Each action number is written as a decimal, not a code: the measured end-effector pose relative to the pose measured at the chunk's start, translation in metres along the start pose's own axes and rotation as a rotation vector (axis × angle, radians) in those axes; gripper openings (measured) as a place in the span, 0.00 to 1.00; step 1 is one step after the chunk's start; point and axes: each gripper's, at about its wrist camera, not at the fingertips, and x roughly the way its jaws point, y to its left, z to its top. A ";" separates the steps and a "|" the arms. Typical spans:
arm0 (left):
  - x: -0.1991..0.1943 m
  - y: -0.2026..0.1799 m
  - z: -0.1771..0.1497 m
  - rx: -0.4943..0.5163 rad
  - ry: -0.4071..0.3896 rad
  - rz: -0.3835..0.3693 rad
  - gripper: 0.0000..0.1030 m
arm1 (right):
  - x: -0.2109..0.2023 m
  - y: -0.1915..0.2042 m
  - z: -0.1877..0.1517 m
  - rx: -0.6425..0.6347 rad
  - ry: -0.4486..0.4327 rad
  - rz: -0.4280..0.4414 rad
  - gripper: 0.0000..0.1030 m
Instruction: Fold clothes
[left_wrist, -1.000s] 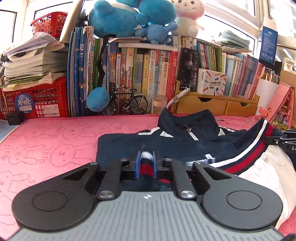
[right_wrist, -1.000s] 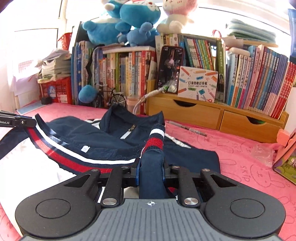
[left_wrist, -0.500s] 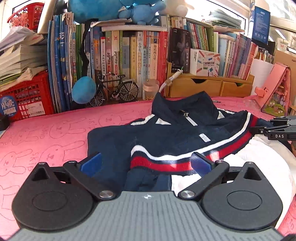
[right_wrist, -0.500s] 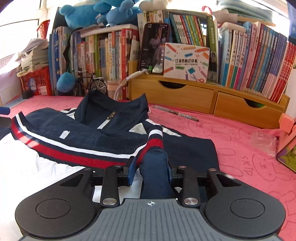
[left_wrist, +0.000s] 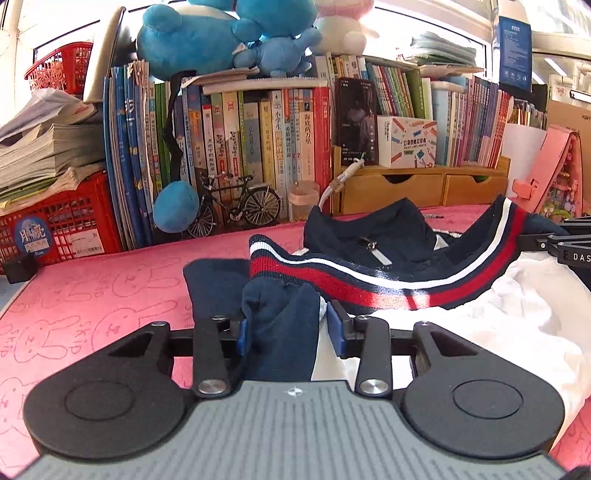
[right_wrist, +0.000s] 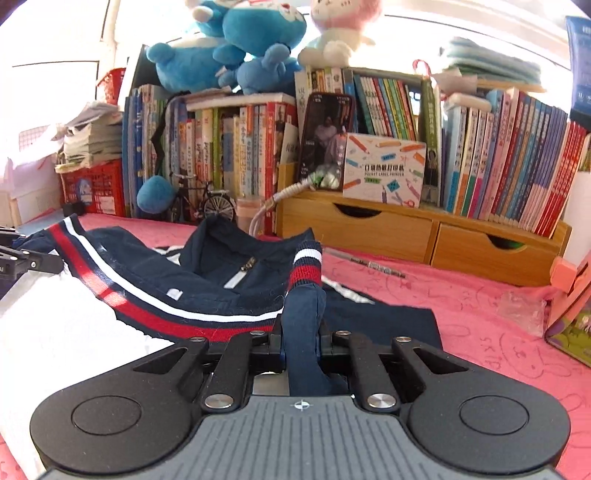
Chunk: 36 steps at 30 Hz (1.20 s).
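A navy zip jacket (left_wrist: 369, 251) with a red and white striped hem band (left_wrist: 388, 291) lies on the pink rabbit-print mat (left_wrist: 92, 295), its white lining (left_wrist: 498, 314) turned up on the right. My left gripper (left_wrist: 288, 332) is closing around a bunched navy fold; the left pad touches it and a sliver of gap shows at the right pad. My right gripper (right_wrist: 301, 332) is closing, its pads against the navy sleeve below the striped cuff (right_wrist: 304, 266). Each gripper's tip shows in the other's view: the right gripper (left_wrist: 565, 247) and the left gripper (right_wrist: 22, 258).
Rows of books with plush toys on top line the back. A model bicycle (left_wrist: 236, 206), a red crate (left_wrist: 62, 225) and wooden drawers (right_wrist: 406, 232) stand at the mat's far edge. A pen (right_wrist: 369, 264), a clear wrapper (right_wrist: 524, 310) and a pink toy house (left_wrist: 554, 173) lie right.
My left gripper let go of the striped cuff, opened wide, and now narrows around a navy fold. My right gripper loosened briefly and tightened again on the sleeve. The hem band now stands higher.
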 end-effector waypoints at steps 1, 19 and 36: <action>0.001 0.001 0.012 -0.001 -0.035 0.010 0.33 | -0.005 -0.001 0.011 0.006 -0.044 -0.011 0.14; 0.114 0.008 -0.008 0.060 0.181 0.288 0.96 | 0.137 -0.040 -0.014 0.118 0.259 -0.154 0.28; -0.048 -0.012 -0.049 0.021 0.022 0.160 1.00 | -0.035 0.028 -0.030 0.101 0.122 0.118 0.56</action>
